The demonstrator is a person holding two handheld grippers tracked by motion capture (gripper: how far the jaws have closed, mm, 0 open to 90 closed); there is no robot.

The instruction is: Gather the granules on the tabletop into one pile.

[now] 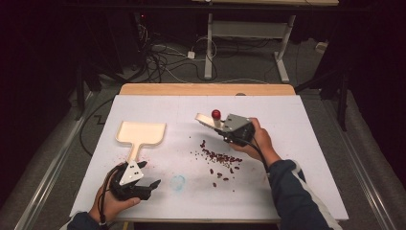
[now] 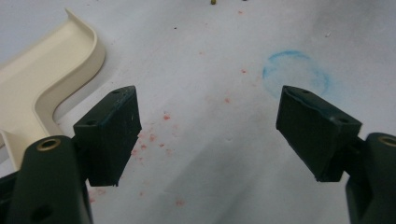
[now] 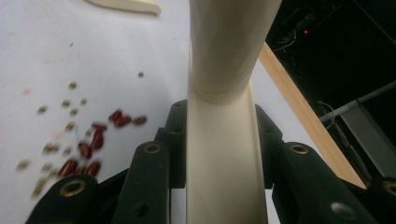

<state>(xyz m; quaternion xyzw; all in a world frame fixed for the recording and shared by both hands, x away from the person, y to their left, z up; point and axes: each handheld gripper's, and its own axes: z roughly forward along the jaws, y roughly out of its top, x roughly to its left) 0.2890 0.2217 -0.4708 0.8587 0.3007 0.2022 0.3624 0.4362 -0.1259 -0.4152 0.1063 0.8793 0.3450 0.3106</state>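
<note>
Beans on white table

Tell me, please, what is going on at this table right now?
A person works at a white table with a gripper in each hand. The right gripper is shut on the handle of a cream brush, held above the table near a scatter of red beans. The left gripper hangs open beside the handle of a cream dustpan, not holding it. The beans lie loose on the table, apart from the dustpan, so the sweeping looks not yet done.
</note>
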